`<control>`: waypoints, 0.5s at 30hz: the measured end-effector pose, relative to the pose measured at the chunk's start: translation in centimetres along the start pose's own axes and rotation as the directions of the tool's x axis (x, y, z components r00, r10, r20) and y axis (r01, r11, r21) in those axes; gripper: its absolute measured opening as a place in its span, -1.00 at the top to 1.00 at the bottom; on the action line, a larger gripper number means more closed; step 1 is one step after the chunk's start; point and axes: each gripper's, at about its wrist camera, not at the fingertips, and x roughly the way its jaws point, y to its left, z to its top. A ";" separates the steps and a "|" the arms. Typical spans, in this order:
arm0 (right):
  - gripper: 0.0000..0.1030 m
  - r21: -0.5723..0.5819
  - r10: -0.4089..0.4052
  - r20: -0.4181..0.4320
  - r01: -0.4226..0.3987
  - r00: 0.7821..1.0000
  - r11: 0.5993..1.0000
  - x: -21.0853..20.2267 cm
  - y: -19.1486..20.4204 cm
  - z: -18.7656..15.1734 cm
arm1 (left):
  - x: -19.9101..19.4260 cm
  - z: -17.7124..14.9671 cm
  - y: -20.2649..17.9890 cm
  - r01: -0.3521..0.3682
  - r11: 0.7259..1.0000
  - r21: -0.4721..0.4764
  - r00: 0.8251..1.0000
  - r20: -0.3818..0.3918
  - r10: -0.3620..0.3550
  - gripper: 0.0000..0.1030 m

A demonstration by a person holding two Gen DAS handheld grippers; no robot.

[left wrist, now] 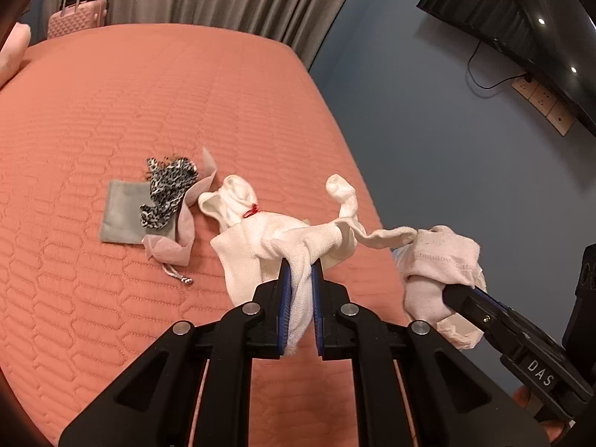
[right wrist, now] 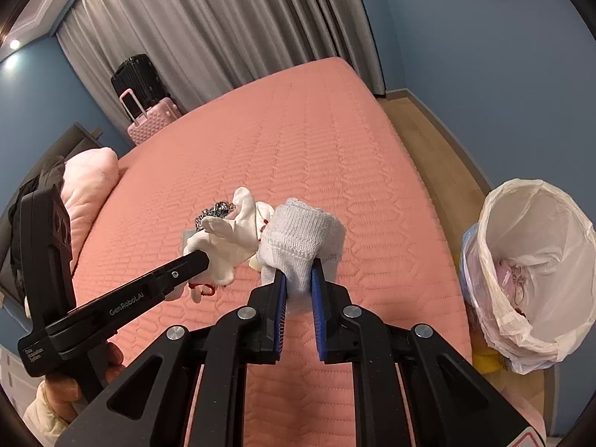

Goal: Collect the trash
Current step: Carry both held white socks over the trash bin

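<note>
Coral quilted bed (left wrist: pixel 149 93) fills a blue-walled room with grey curtains (right wrist: pixel 223 26). Above its right edge, the left gripper (left wrist: pixel 301 272) is clenched on a bundle of white socks (left wrist: pixel 260 246); the right gripper (right wrist: pixel 299 279) is clamped on a grey-white sock (right wrist: pixel 301 234). Patterned cloth (left wrist: pixel 167 190) and a grey pouch (left wrist: pixel 123 210) lie mid-bed. Beside the bed's right edge stands a lined trash bin (right wrist: pixel 536 279).

The bedspread (left wrist: pixel 130 93) is matt quilted cloth, stitched in ridges. At lower centre, white knit socks (left wrist: pixel 298 257) look soft and ribbed. The grey pouch (left wrist: pixel 121 210) at centre left is smooth matt fabric. At right, the bin liner (right wrist: pixel 536 260) is thin, glossy, crinkled plastic.
</note>
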 end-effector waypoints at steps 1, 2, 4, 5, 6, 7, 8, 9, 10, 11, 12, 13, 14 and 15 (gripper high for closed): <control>0.77 0.000 0.001 0.013 -0.001 1.000 1.000 -0.6 -0.1 0.2 | -0.5 0.2 -0.8 0.006 1.000 0.013 1.000 0.011 -0.007 0.80; 0.77 0.001 0.002 0.027 -0.002 1.000 1.000 -1.3 -0.1 0.4 | -0.8 0.3 -1.6 0.012 1.000 0.026 1.000 0.021 -0.012 0.80; 0.77 0.006 0.003 0.056 -0.003 0.998 1.000 -2.8 -0.3 0.8 | -1.5 0.6 -3.1 0.026 0.998 0.055 0.999 0.039 -0.029 0.80; 0.77 0.009 0.002 0.070 -0.003 0.998 1.000 -3.6 -0.5 1.0 | -1.6 0.7 -4.2 0.033 0.997 0.069 0.998 0.048 -0.036 0.80; 0.77 0.011 0.001 0.085 -0.002 0.996 1.000 -4.4 -0.8 1.2 | -2.0 0.8 -5.0 0.039 0.996 0.084 0.998 0.055 -0.043 0.80; 0.77 0.014 -0.001 0.098 -0.001 0.995 1.000 -5.0 -1.1 1.3 | -2.0 0.8 -6.0 0.045 0.994 0.097 0.997 0.059 -0.051 0.80; 0.77 0.017 -0.002 0.111 0.000 0.994 1.000 -5.8 -1.4 1.4 | -2.1 0.6 -6.8 0.053 0.993 0.109 0.996 0.064 -0.061 0.80; 0.77 0.019 -0.005 0.127 0.003 0.992 1.000 -6.7 -1.6 1.5 | -2.3 0.7 -7.6 0.059 0.991 0.122 0.995 0.069 -0.067 0.80; 0.77 0.021 -0.008 0.140 0.006 0.990 1.000 -7.4 -1.9 1.6 | -2.6 0.7 -8.4 0.064 0.989 0.135 0.995 0.073 -0.074 0.80; 0.77 0.023 -0.013 0.153 0.009 0.988 1.000 -8.2 -2.2 1.8 | -2.7 0.8 -9.1 0.071 0.986 0.148 0.994 0.077 -0.083 0.80; 0.77 0.026 -0.017 0.168 0.013 0.986 1.000 -9.0 -2.6 2.0 | -2.8 0.8 -9.9 0.076 0.984 0.161 0.993 0.081 -0.090 0.80; 0.77 0.030 -0.021 0.181 0.016 0.983 0.999 -9.8 -2.9 2.1 | -3.0 0.9 -10.5 0.081 0.981 0.174 0.992 0.086 -0.097 0.80; 0.77 0.034 -0.026 0.194 0.020 0.981 0.999 -10.5 -3.3 2.2 | -3.0 0.9 -11.1 0.088 0.979 0.186 0.990 0.090 -0.106 0.80; 0.77 0.039 -0.032 0.209 0.025 0.977 0.999 -11.3 -3.7 2.3 | -3.2 0.9 -11.9 0.093 0.976 0.198 0.989 0.095 -0.114 0.80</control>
